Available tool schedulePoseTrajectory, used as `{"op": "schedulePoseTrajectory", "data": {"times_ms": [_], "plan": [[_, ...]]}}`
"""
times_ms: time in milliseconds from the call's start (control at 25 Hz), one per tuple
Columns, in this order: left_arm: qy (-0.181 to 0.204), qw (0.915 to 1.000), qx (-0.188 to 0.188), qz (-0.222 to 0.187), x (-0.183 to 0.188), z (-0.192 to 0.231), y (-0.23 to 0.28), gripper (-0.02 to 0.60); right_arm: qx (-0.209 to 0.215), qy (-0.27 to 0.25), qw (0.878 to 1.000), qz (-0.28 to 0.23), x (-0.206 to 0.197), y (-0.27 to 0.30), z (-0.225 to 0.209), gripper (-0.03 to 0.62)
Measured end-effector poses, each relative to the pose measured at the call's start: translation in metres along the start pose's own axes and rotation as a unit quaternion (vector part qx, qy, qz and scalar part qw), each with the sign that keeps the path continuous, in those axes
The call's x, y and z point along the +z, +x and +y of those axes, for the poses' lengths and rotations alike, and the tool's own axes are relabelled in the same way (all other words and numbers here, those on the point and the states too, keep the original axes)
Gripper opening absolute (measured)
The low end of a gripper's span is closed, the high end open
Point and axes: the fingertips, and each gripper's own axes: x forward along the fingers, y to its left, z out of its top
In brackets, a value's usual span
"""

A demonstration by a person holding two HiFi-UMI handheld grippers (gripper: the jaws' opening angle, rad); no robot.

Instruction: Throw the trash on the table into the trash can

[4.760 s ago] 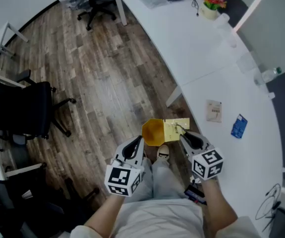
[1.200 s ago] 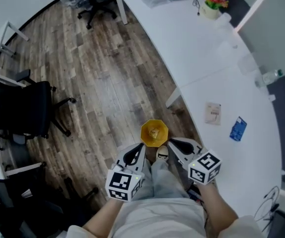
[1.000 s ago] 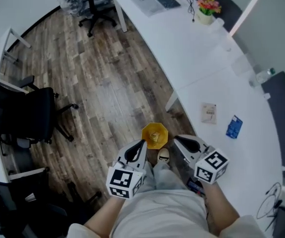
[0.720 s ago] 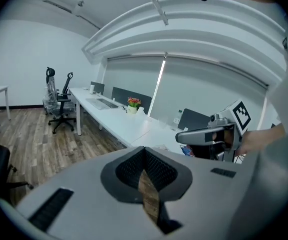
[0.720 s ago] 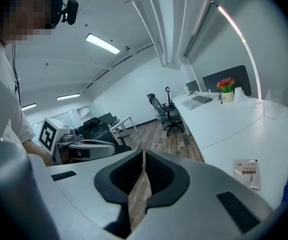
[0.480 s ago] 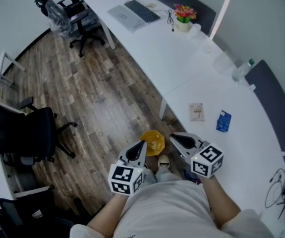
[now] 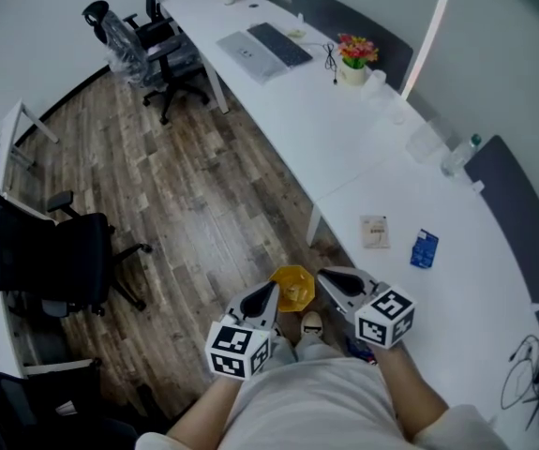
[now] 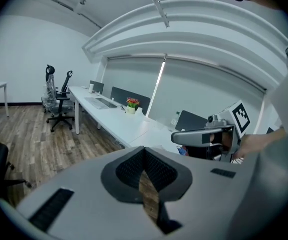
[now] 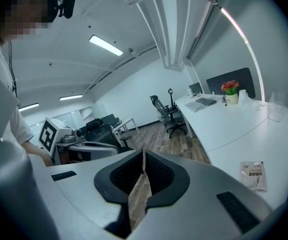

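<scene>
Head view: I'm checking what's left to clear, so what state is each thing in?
yellow trash can, upright on the floor, something pale inside.
beige packet, lying flat on the white table.
blue packet, lying flat on the table, apart from the beige one.
left gripper, shut, empty.
right gripper, shut, empty.

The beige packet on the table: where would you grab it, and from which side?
Probably by one edge, coming from above at a slant so that one jaw slides under it. The packet lies flat on the table, too thin to pinch any other way. The edge away from the blue packet looks freest.
</scene>
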Motion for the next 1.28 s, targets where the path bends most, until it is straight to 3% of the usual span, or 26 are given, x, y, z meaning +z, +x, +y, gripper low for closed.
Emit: {"op": "schedulePoseTrajectory", "data": {"times_ms": [160,320,480,760,1040,1280], "plan": [[-0.005,0.9998,-0.012,-0.013,0.005,-0.003,-0.004,0.000,-0.002,0.003,1.000,0.000,-0.002,0.001,0.003,0.043],[0.024,0.9996,-0.007,-0.014,0.006,-0.007,-0.007,0.000,-0.004,0.004,1.000,-0.003,-0.002,0.000,0.005,0.043],[0.026,0.9994,-0.011,-0.019,0.006,-0.010,-0.005,0.000,-0.004,0.002,1.000,-0.003,-0.004,-0.002,0.005,0.043],[0.029,0.9990,-0.030,-0.014,0.006,-0.019,0.003,0.000,-0.030,-0.001,0.999,-0.012,-0.002,-0.016,-0.003,0.043],[0.058,0.9929,-0.104,0.000,0.003,-0.063,0.037,0.000,-0.127,-0.003,0.992,-0.027,-0.008,-0.073,-0.044,0.043],[0.088,0.9803,-0.176,0.017,0.003,-0.114,0.071,0.000,-0.229,0.023,0.972,-0.047,-0.028,-0.147,-0.089,0.043]]}}
